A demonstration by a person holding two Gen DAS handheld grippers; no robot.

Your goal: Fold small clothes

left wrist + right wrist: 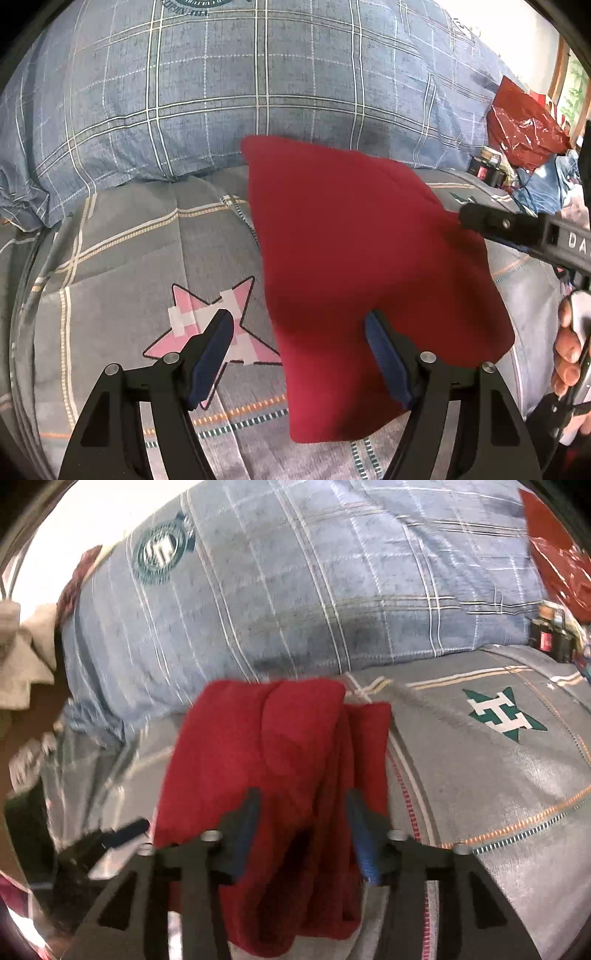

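The red garment (369, 266) is lying folded on the grey bedspread (129, 251) in front of the blue plaid pillow (184, 92), the left claw (299, 354) is hovering spread at its near edge, and the right claw (301, 834), blurred, is seemingly standing spread over bunched cloth.

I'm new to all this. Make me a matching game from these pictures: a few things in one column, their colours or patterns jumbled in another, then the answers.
Things:
1. cloth
2. pillow
3. left star
4. right star

Looks:
A. green and white
B. blue plaid
C. plain red
D. pink and white

Pairs: 1-C, 2-B, 3-D, 4-A
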